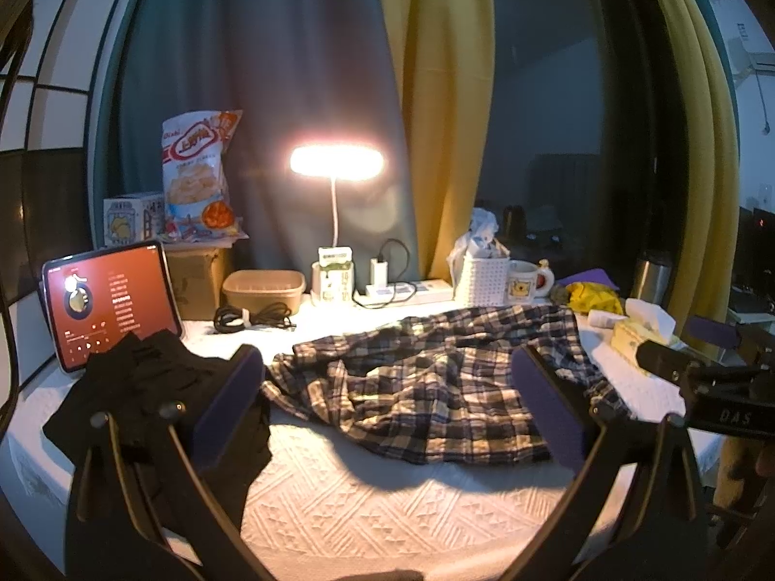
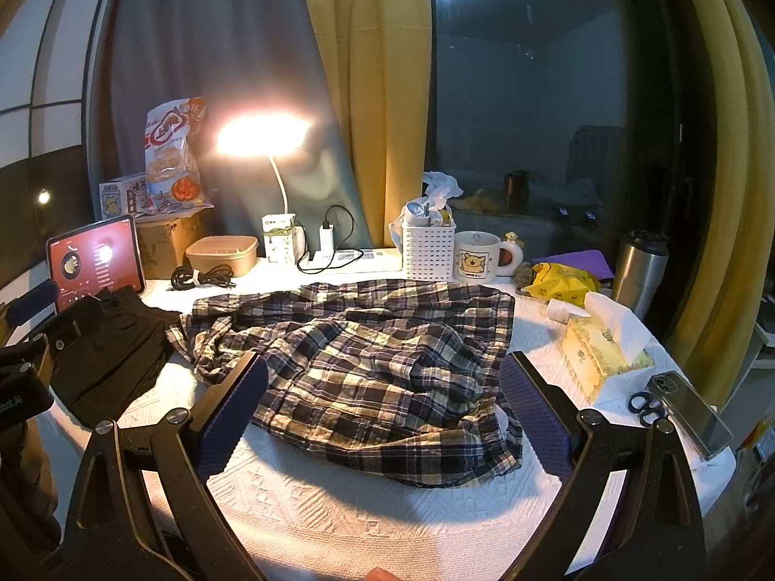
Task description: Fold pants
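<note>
Left wrist view: left gripper (image 1: 411, 387) hovers with fingers spread, empty. The crumpled navy-and-cream plaid cotton pants (image 1: 426, 377) lie at 12 o'clock on the white textured tablecloth (image 1: 387, 508), long axis running 9 to 3.

Right wrist view: right gripper (image 2: 382, 411) is likewise spread wide and empty, with the pants (image 2: 358, 353) at 12 o'clock, their near hem between its fingers. It appears nearer.

lit white desk lamp (image 2: 261, 138) | red-screened tablet (image 2: 94, 256) leaning upright at left | white cartoon mug (image 2: 477, 257) beside white perforated plastic basket (image 2: 428, 249) | yellow tissue box (image 2: 605, 356) | black-handled scissors (image 2: 644, 406) touching silver phone (image 2: 690, 414)
</note>
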Motion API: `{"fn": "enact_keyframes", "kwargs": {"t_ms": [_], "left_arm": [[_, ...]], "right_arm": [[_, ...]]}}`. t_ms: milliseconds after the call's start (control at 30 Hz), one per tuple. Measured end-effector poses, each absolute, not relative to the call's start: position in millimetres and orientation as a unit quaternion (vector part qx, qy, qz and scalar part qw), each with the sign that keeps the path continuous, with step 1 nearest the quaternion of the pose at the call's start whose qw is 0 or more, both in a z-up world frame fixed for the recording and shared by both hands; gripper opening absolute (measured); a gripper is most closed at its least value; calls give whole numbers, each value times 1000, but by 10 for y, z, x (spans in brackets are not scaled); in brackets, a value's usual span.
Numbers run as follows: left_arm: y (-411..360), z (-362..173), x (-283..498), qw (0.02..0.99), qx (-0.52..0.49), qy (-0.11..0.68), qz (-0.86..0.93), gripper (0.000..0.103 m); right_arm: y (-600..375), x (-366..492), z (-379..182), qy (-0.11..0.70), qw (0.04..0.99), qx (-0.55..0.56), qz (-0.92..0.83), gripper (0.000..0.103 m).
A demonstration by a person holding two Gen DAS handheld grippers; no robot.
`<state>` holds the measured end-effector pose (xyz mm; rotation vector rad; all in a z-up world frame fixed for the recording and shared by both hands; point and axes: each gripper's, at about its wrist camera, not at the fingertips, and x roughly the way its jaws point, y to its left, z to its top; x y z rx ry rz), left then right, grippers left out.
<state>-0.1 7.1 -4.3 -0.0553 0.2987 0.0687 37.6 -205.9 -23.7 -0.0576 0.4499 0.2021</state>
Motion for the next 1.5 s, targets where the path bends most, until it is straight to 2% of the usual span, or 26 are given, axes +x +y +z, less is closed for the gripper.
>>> {"fn": "enact_keyframes", "kwargs": {"t_ms": [967,1500], "left_arm": [[87,-73,25,988,-23,147,33,103],[293,-409,851,973,-21,227,40,103]], "right_arm": [[-2031,390,-239,223,969,-32,100,98],[-2155,1167,-532,278,958,-31,70,98]]}}
